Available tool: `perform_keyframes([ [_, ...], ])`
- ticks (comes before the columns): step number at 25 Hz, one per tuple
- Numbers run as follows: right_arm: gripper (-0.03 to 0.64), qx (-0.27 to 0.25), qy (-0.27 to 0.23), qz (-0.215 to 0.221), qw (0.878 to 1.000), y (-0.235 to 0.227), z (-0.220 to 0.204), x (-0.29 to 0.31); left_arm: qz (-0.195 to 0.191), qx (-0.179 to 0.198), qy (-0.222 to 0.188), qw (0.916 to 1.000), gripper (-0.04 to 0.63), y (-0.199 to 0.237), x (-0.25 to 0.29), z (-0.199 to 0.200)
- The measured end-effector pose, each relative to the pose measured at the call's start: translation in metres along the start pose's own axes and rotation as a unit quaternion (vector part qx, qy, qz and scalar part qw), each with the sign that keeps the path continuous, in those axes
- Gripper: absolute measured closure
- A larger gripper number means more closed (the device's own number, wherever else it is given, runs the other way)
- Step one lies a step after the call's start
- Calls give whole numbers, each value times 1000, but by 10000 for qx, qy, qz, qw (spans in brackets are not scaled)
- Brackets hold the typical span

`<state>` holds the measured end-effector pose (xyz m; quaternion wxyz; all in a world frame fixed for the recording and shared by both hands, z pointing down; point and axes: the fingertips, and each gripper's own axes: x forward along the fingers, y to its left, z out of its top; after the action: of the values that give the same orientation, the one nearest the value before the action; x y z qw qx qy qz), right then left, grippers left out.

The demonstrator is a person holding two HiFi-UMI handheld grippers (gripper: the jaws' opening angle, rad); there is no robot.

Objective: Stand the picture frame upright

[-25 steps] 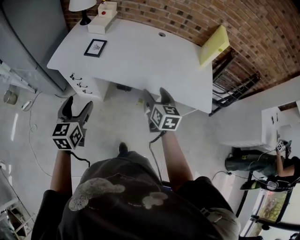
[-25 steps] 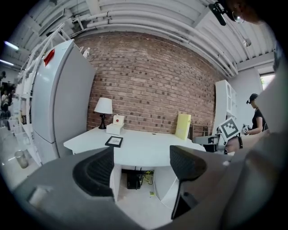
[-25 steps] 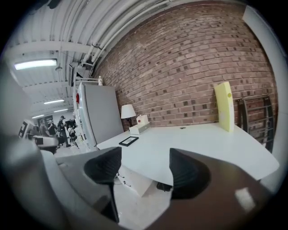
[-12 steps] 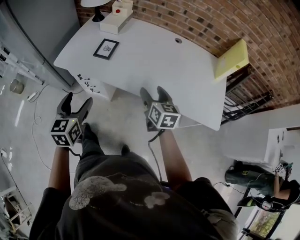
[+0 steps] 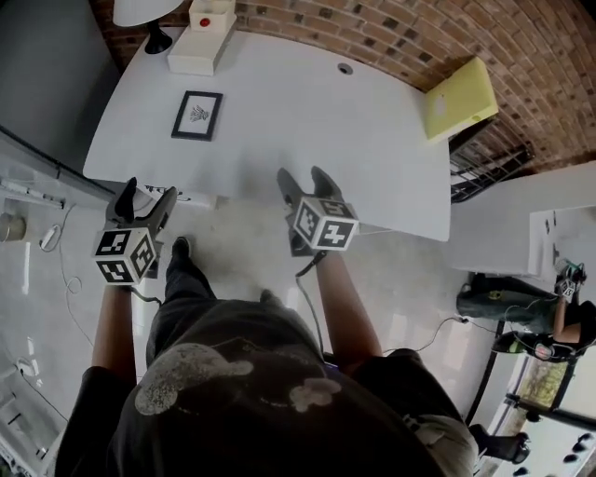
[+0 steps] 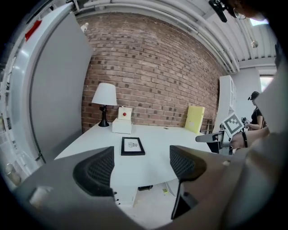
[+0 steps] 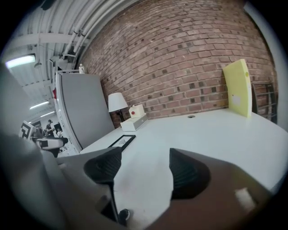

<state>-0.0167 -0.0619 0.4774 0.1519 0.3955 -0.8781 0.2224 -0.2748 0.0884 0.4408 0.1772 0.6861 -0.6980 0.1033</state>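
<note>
A small black picture frame (image 5: pixel 197 115) lies flat on the white desk (image 5: pixel 307 140), toward its left side; it also shows in the left gripper view (image 6: pixel 132 146) and edge-on in the right gripper view (image 7: pixel 121 140). My left gripper (image 5: pixel 142 197) hangs open at the desk's near left corner, short of the frame, nothing between its jaws (image 6: pixel 141 167). My right gripper (image 5: pixel 304 180) is open and empty over the desk's near edge, to the right of the frame (image 7: pixel 144 168).
At the desk's back left stand a white box with a red button (image 5: pixel 199 39) and a lamp (image 5: pixel 149 13). A yellow board (image 5: pixel 458 100) leans at the back right against the brick wall. A grey cabinet (image 5: pixel 47 84) flanks the left. A person (image 5: pixel 570 321) stands far right.
I have stepped closer to the desk. Both grippers now sit at its near edge, the right one over the top. The frame has not moved.
</note>
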Motion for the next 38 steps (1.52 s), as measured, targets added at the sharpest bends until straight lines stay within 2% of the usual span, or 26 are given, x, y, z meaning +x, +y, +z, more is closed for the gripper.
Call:
perform_keyframes([
  [5, 290, 267, 12, -393, 9989, 48, 8, 57, -638, 351, 195, 9972, 218, 70, 50, 18],
  [10, 290, 722, 56, -814, 9941, 83, 13, 101, -1177, 642, 380, 9902, 218, 115, 83, 34],
  [15, 290, 917, 274, -1104, 9893, 108, 4, 144, -1644, 745, 529, 9822, 218, 139, 111, 38],
  [20, 290, 738, 547, -1335, 9868, 122, -4, 183, -1983, 752, 685, 9749, 218, 150, 133, 31],
  [26, 290, 733, 812, -1473, 9830, 125, -12, 218, -2157, 729, 763, 9707, 218, 156, 143, 25],
  [34, 316, 625, 1209, -1644, 9770, 120, -28, 246, -2045, 606, 861, 9732, 218, 182, 143, 14],
  [35, 330, 598, 1249, -1650, 9765, 120, -29, 247, -2019, 610, 870, 9736, 218, 185, 144, 13],
  [37, 415, 574, 1291, -1673, 9757, 119, -31, 248, -1969, 599, 877, 9747, 218, 191, 144, 11],
  [38, 425, 582, 1304, -1672, 9755, 119, -32, 249, -1954, 579, 875, 9751, 218, 194, 144, 11],
])
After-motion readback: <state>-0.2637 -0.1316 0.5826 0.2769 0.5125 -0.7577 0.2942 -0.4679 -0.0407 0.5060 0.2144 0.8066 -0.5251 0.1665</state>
